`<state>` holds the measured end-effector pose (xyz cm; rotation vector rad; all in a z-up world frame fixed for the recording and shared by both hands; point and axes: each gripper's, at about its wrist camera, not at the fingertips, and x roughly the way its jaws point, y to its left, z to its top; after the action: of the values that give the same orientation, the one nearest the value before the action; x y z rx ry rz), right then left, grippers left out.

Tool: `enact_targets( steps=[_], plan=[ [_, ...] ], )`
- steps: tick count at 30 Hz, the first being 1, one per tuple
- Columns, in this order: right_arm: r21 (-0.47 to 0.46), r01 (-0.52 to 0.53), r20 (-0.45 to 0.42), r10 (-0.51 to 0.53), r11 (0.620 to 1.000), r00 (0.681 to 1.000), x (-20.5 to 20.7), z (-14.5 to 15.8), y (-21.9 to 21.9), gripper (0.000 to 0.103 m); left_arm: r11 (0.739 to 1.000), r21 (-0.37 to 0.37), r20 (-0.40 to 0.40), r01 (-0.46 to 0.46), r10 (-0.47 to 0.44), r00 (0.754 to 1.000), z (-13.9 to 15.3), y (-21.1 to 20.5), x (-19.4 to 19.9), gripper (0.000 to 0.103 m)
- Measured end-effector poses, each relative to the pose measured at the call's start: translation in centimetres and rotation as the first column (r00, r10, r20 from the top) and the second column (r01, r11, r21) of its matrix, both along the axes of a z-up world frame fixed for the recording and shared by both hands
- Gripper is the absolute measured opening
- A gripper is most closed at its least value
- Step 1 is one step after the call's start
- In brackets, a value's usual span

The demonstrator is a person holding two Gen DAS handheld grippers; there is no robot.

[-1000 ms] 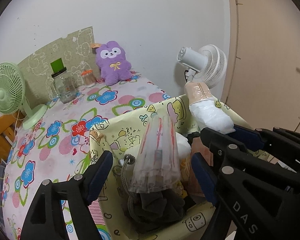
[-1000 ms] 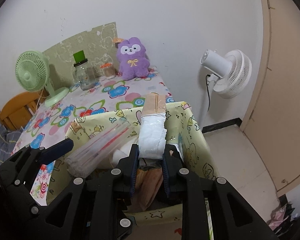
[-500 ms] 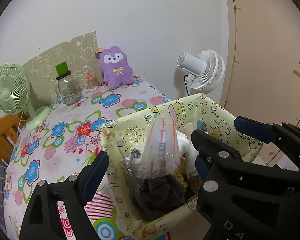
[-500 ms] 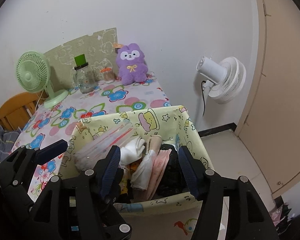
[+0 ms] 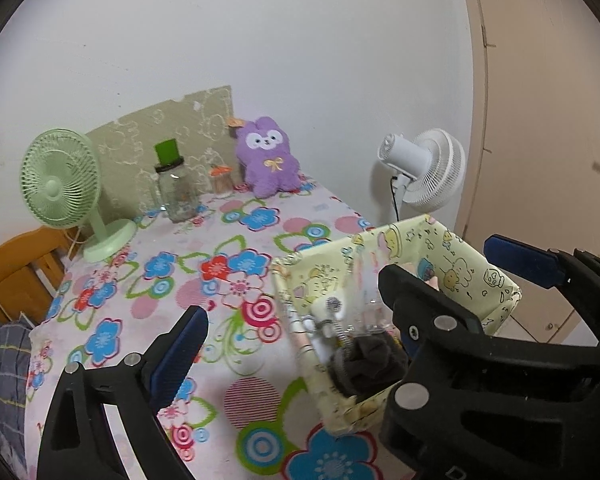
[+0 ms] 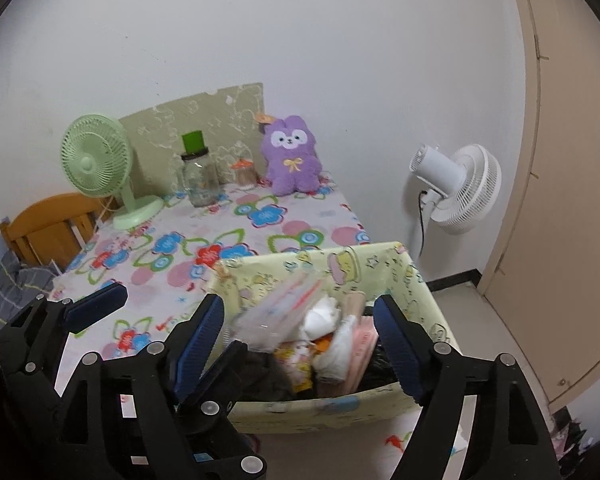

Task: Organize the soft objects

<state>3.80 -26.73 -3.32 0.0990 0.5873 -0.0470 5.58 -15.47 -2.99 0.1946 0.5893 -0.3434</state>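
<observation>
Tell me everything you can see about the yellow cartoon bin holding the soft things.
The yellow bin looks like a soft-walled box of pale yellow material printed with cartoon animals and stars. It stands upright and open-topped at the near corner of the floral table. Inside, packed close, are a clear plastic pouch, white and pink soft items and dark fabric. Neither open gripper touches it.

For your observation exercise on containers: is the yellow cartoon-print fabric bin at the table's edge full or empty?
Full. In the right wrist view, the yellow cartoon-print fabric bin is packed to the rim with white, pink and dark soft items and a clear plastic packet.
</observation>
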Motion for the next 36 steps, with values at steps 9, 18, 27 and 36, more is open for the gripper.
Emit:
enact_targets(
  steps=[9, 18, 27, 36],
  plan=[
    [-0.010, -0.031, 0.060, 0.031, 0.999, 0.998, -1.2, 1.7, 3.7, 0.090, 0.998, -0.020, 0.054, -0.056, 0.057, 0.997, 1.5, 3.8, -1.4, 0.103],
    [-0.009, -0.083, 0.116, 0.084, 0.996, 0.990, -2.1, 3.2, 7.1, 0.097, 0.992, -0.039, 0.108, -0.119, 0.122, 0.987, 2.8, 7.8, -2.9, 0.103],
    [-0.019, -0.113, 0.156, 0.114, 0.993, 0.981, -2.9, 4.3, 9.5, 0.098, 0.972, -0.084, 0.142, -0.218, 0.228, 0.963, 3.8, 12.2, -3.9, 0.103],
    [0.018, -0.117, 0.188, 0.111, 0.993, 0.976, -3.7, 4.8, 10.7, 0.101, 0.952, -0.110, 0.159, -0.286, 0.300, 0.940, 4.2, 15.9, -4.7, 0.103]
  ],
)
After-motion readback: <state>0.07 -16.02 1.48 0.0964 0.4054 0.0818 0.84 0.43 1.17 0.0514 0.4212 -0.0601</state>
